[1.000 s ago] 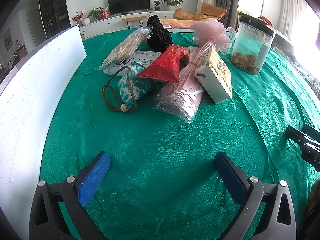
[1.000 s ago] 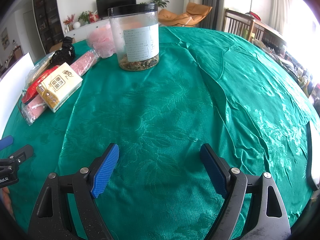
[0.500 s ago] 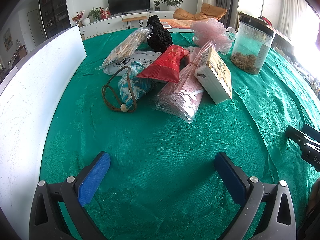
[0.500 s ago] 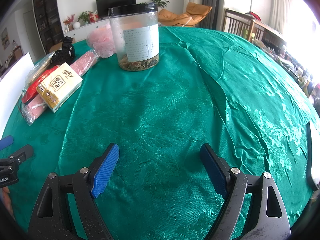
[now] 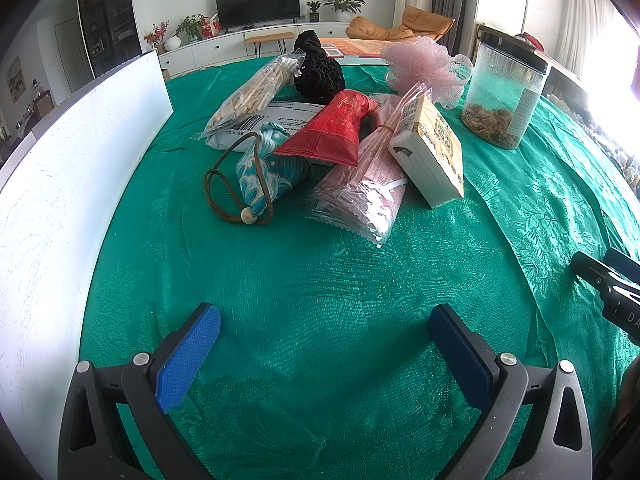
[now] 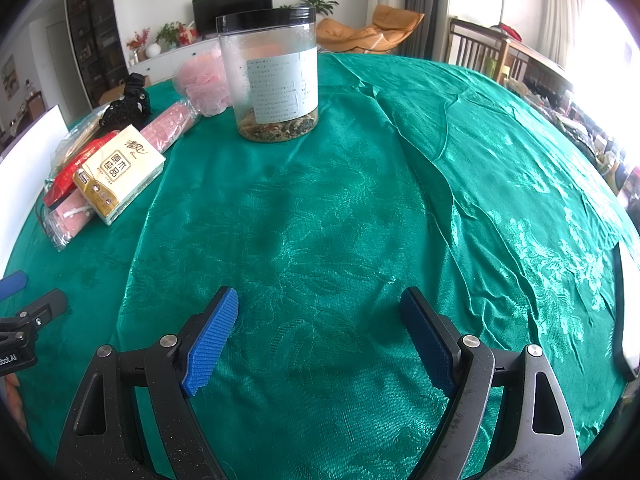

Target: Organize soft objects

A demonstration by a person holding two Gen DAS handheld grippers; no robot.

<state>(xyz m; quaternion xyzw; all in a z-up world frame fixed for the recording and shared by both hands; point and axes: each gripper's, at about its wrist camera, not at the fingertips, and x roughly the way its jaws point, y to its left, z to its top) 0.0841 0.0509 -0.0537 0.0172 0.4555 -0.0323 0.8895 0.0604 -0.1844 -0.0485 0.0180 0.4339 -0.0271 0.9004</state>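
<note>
- The left gripper [image 5: 324,330] stands with its jaws wide and nothing between them, hanging over bare green tablecloth [image 5: 320,280]; the right gripper [image 6: 318,320] is likewise wide and empty, over an open stretch of cloth
- The soft things lie in one heap at about 12 o'clock from the left gripper, well apart from it: a blue patterned pouch [image 5: 268,172] with a brown cord, a red packet [image 5: 334,130], a pink wrapped pack [image 5: 366,184], a tissue pack [image 5: 434,152], a bag of sticks [image 5: 256,94], a black knitted lump [image 5: 318,70] and a pink mesh puff [image 5: 426,66]
- From the right gripper that heap sits near 10 o'clock, and the clear jar [image 6: 274,76] at 12 o'clock
- Risk: the items overlap, the red packet lying over the pink pack and the tissue pack leaning against it, so pulling one out may drag or tip its neighbours
- Risk: the pouch's cord loops loose on the cloth and could snag a jaw or trail other items along
- Risk: slick film wrappers may slip from the pads if pinched at an edge; a grip across the body looks safer
- Risk: the cloth is wrinkled and could be pinched with a low grasp, shifting everything on it
- Risk: the jar stands just beside the puff; a careless reach there could knock it over
- Containers: the jar, black lid on, holds a shallow layer of brownish dried matter at the bottom, the rest empty; what it is I cannot tell
- A white board [image 5: 60,184] stands at 9 o'clock of the left gripper; whether it is a bin's wall cannot be told
</note>
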